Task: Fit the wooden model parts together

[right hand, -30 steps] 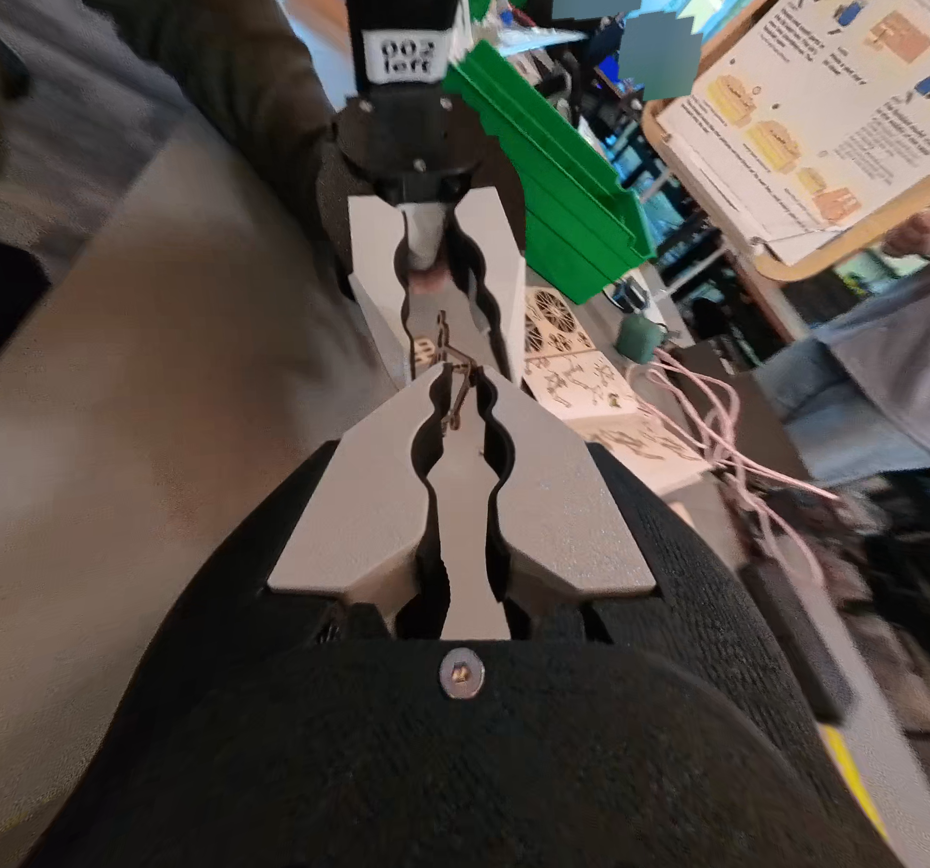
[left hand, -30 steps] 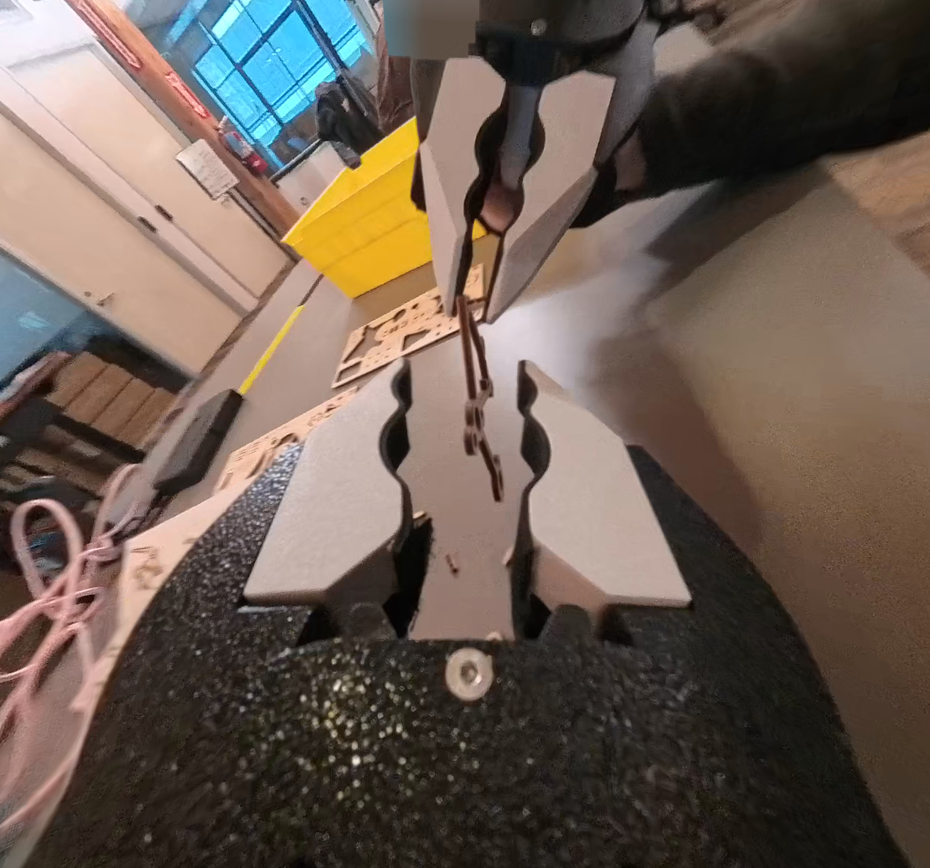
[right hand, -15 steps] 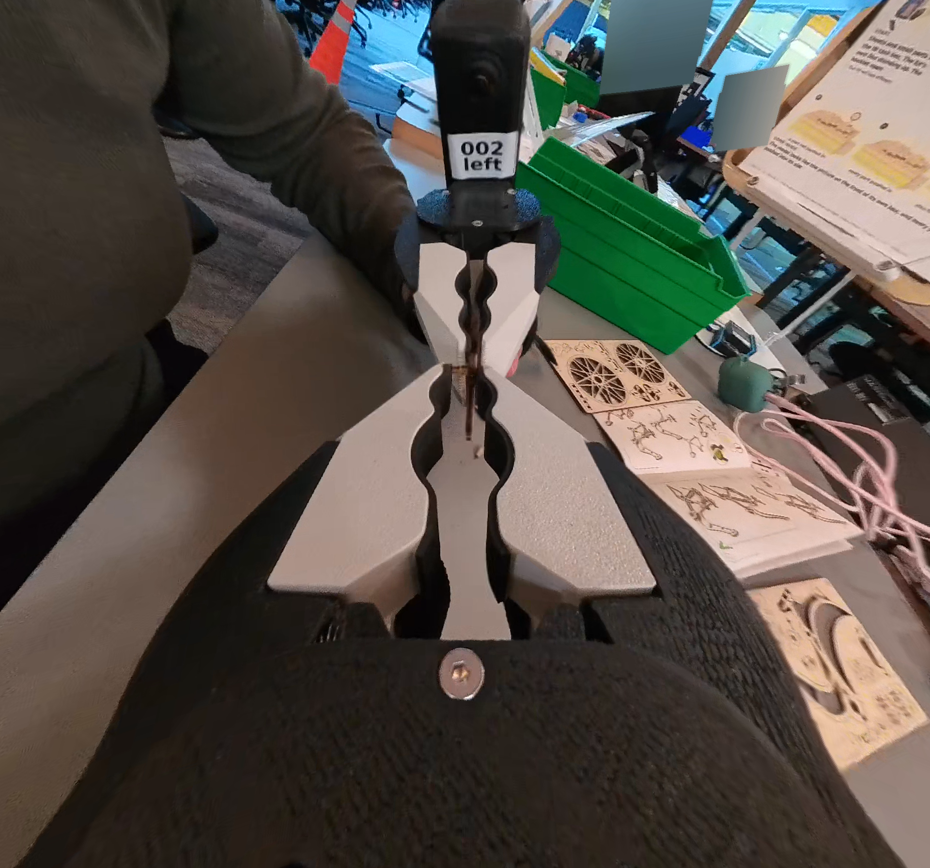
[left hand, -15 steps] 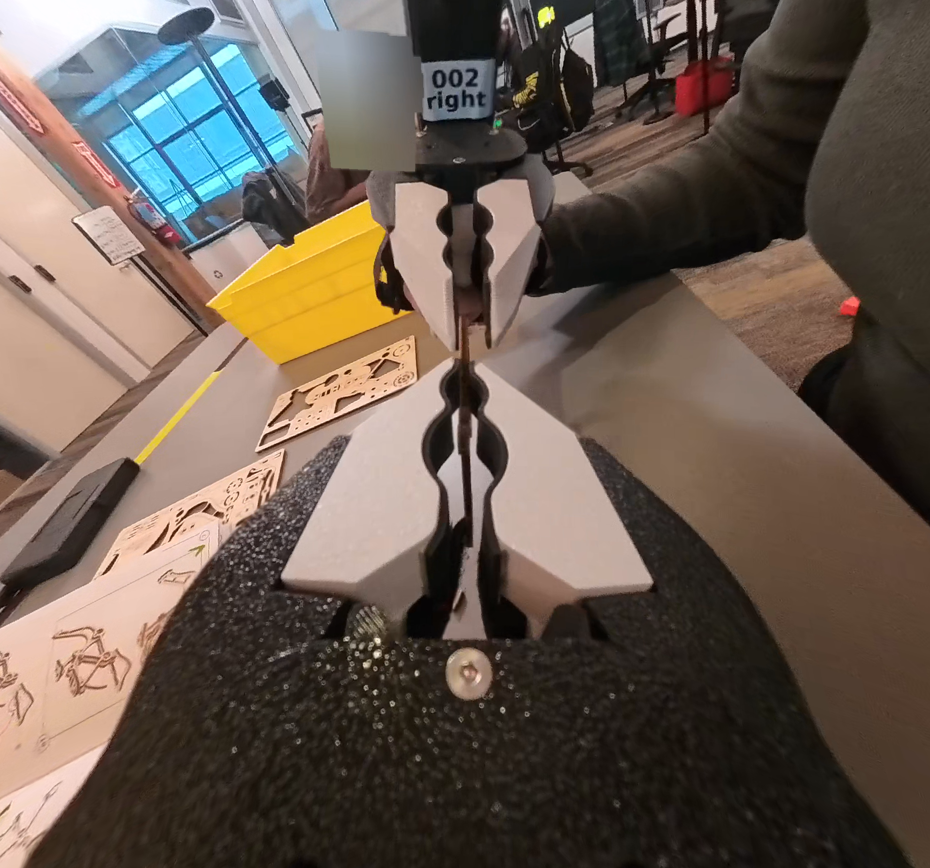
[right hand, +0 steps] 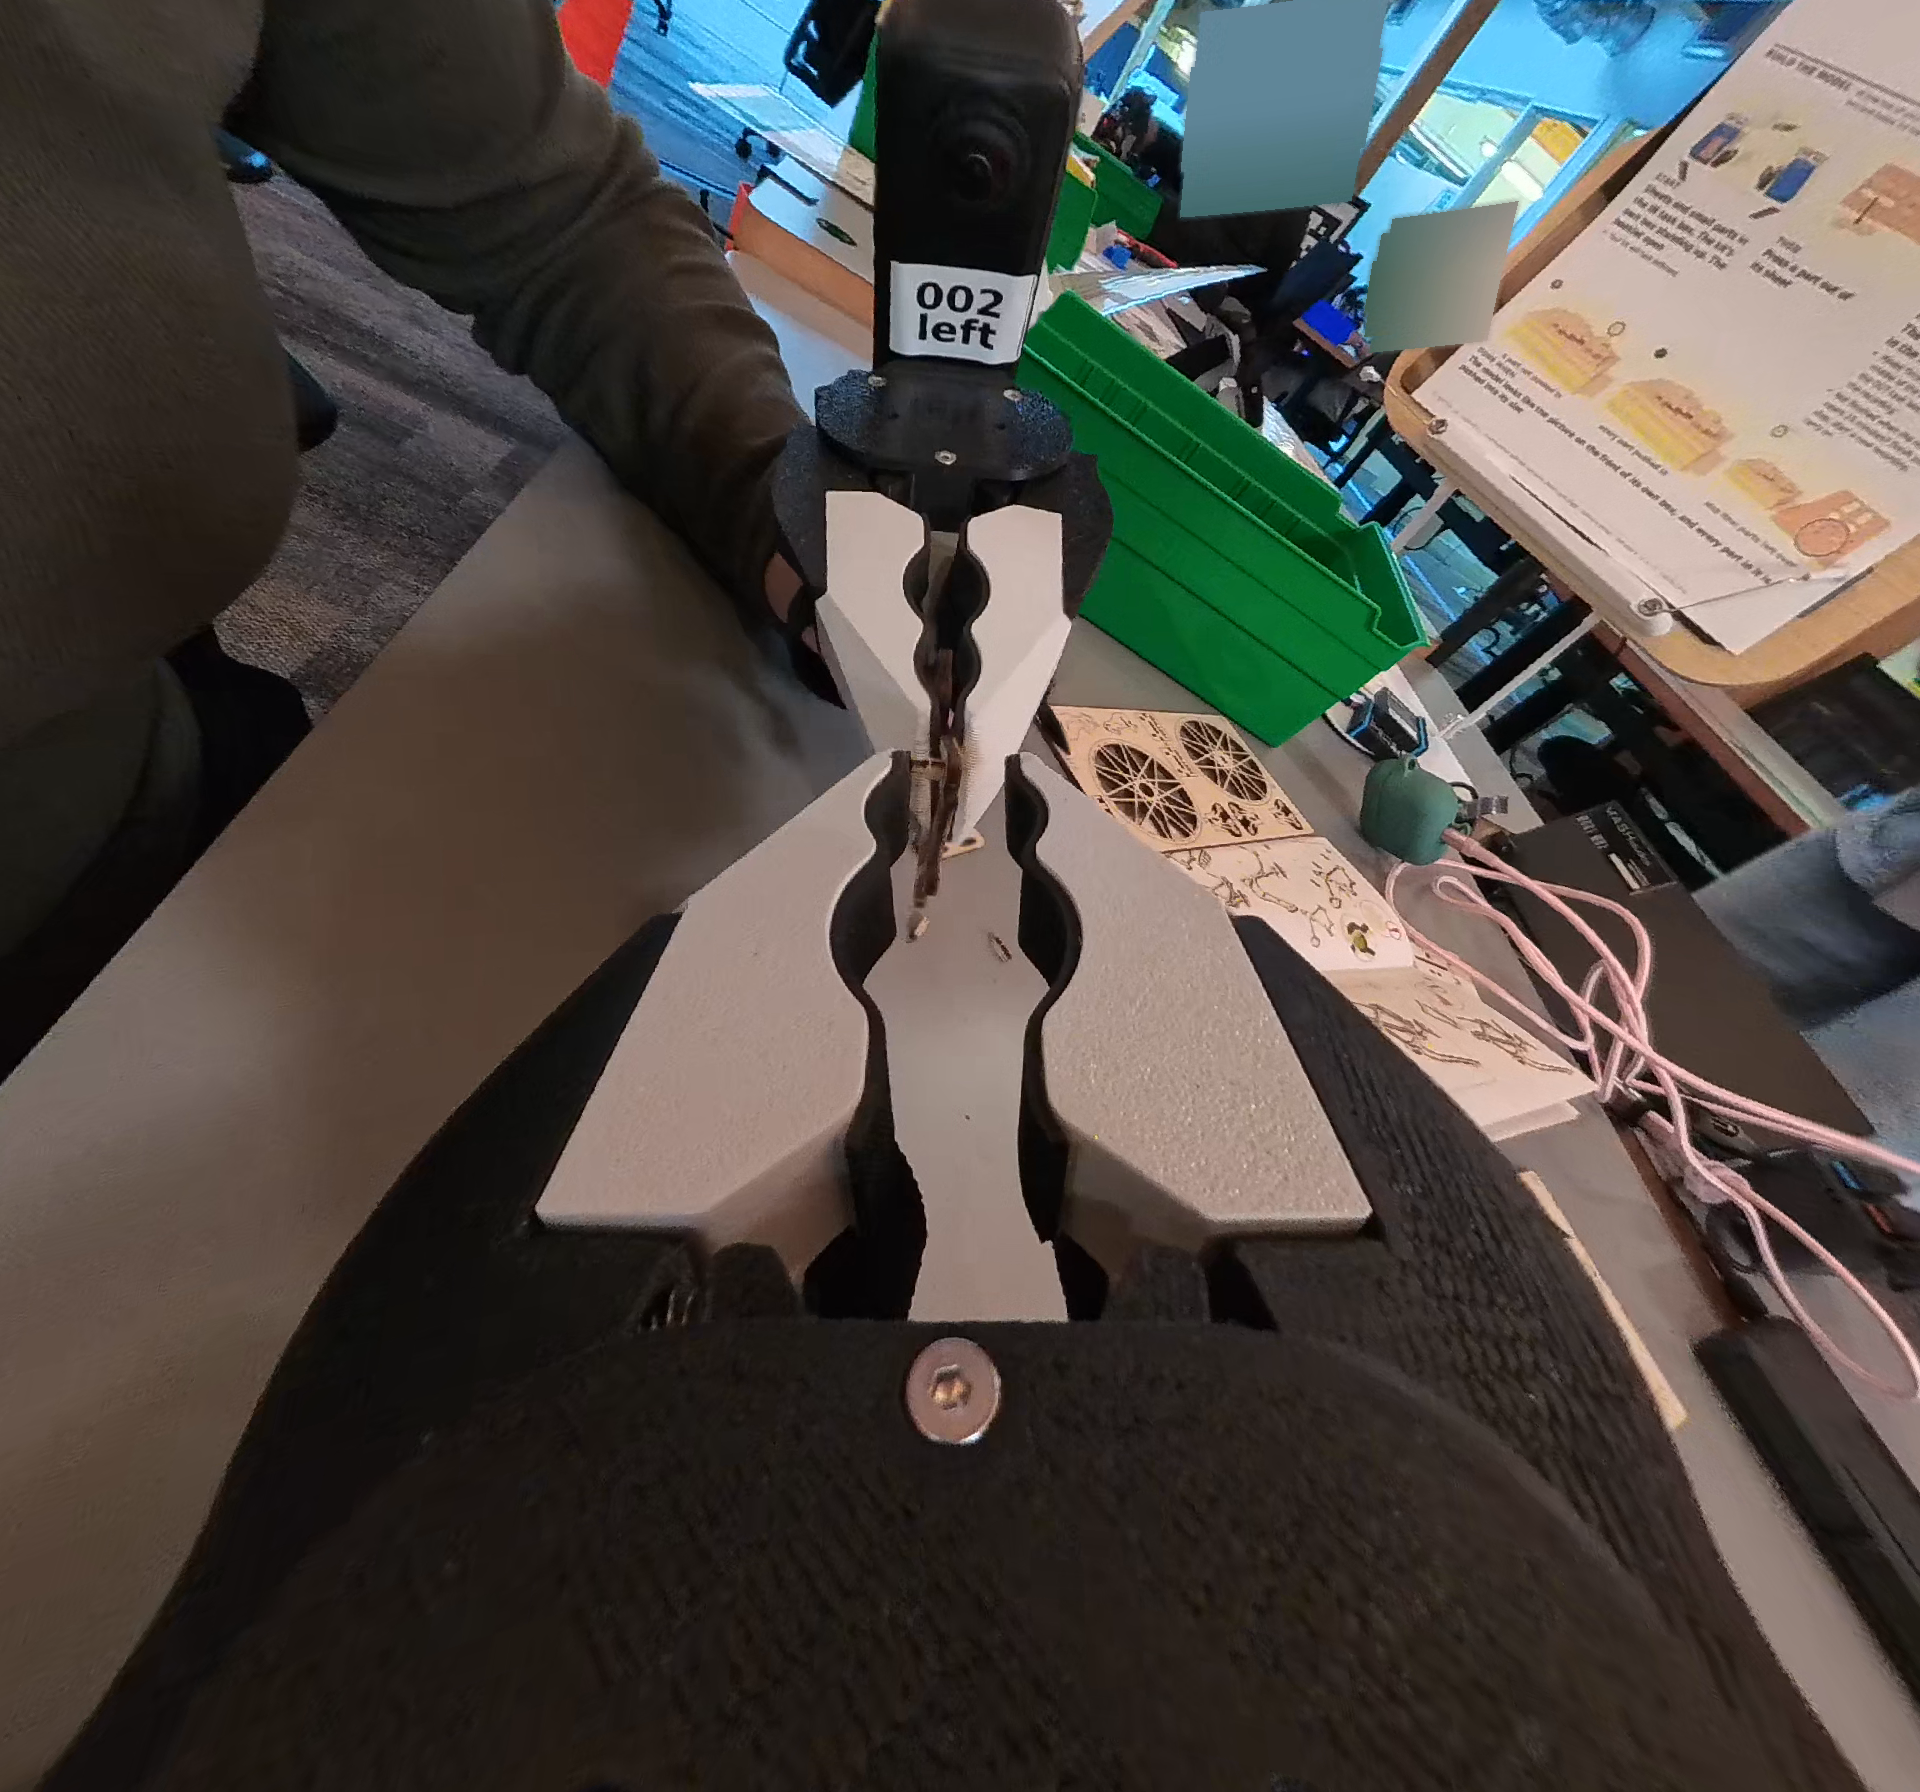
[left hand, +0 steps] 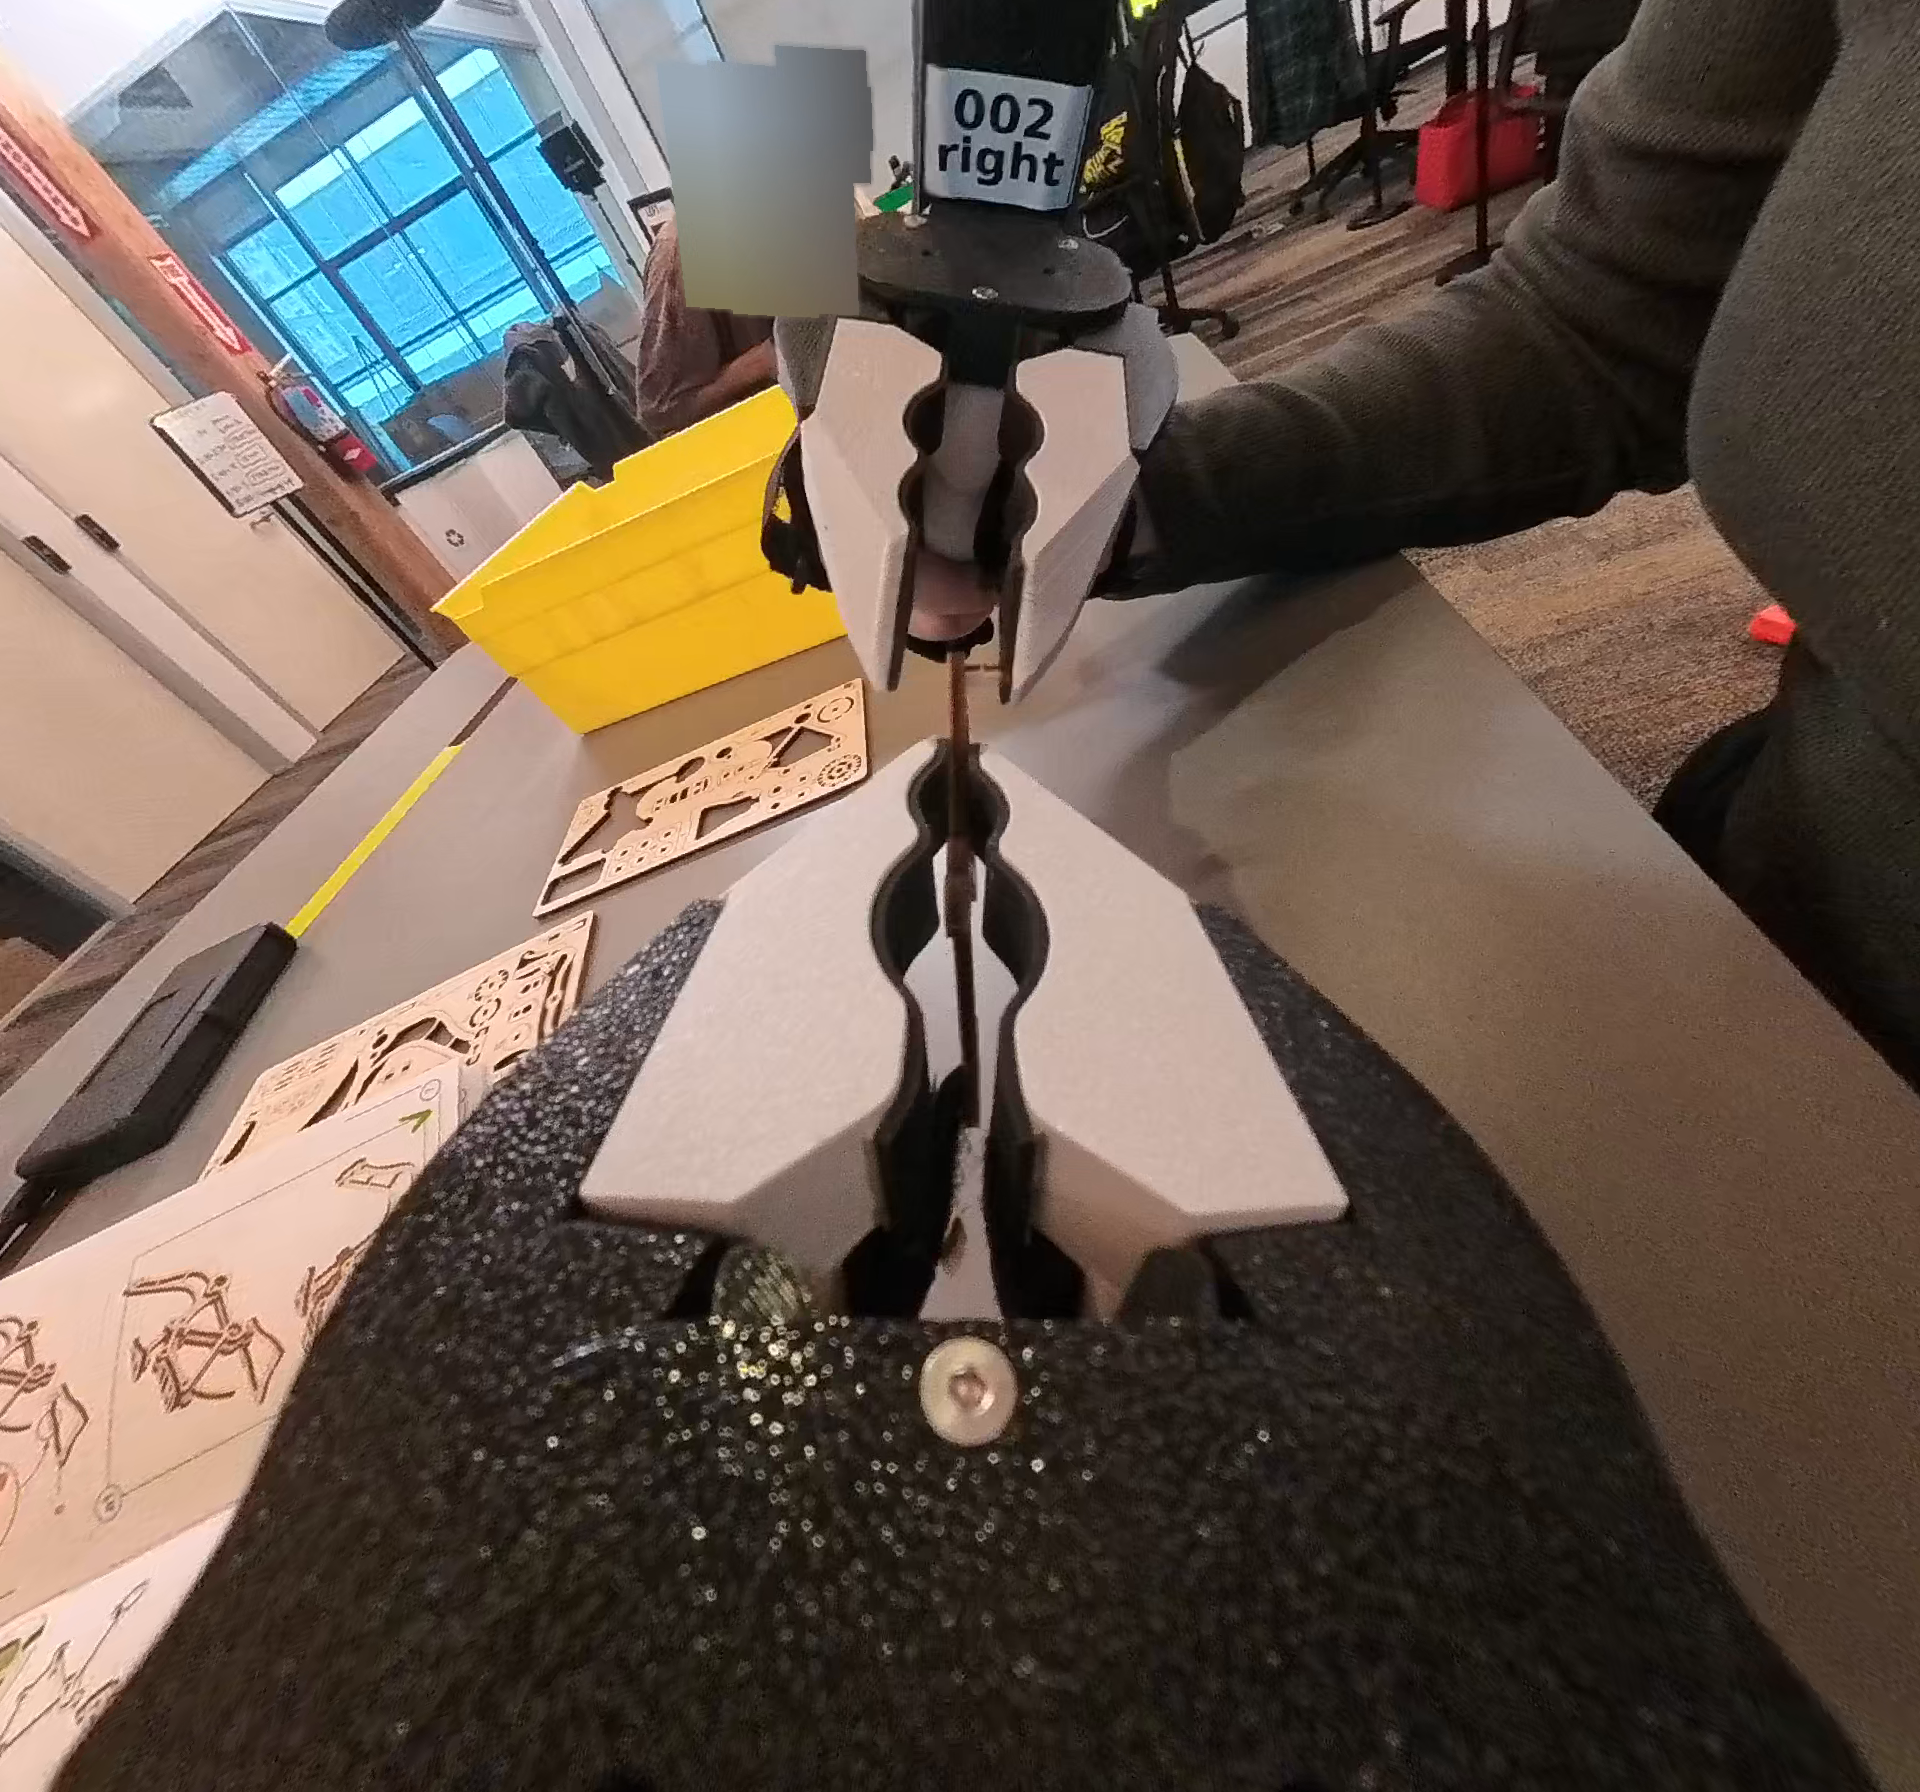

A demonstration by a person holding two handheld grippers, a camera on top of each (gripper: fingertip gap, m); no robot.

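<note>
Wooden strip part, edge-on, is lying lengthwise along your clamped left tool, its far end reaching between the parted fingers of your facing right tool, above the surface.

Two claws, two bins, three wooden sheets.

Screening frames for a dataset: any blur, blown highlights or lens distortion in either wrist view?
Left wrist view: top-left corner near the window is blown out; table is smeared by motion blur; strong fisheye bend at the edges. Right wrist view: wooden part at the fingertips is motion-blurred; table soft; poster board curved by the lens.
</note>
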